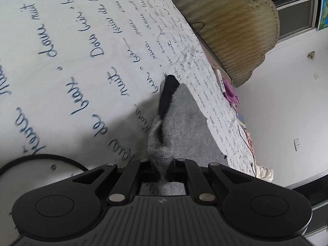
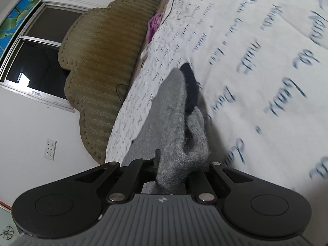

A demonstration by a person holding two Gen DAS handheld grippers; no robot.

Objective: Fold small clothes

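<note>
Both the left gripper [image 1: 163, 164] and right gripper [image 2: 176, 164] are clenched on 1 fuzzy grey sock [image 1: 178, 110] with a black toe, stretched near the bedsheet's [image 1: 61, 61] headboard-side edge.

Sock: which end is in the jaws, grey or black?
The grey knit cuff end of the sock; both grippers pinch it. The black toe lies away on the bedsheet.
</note>
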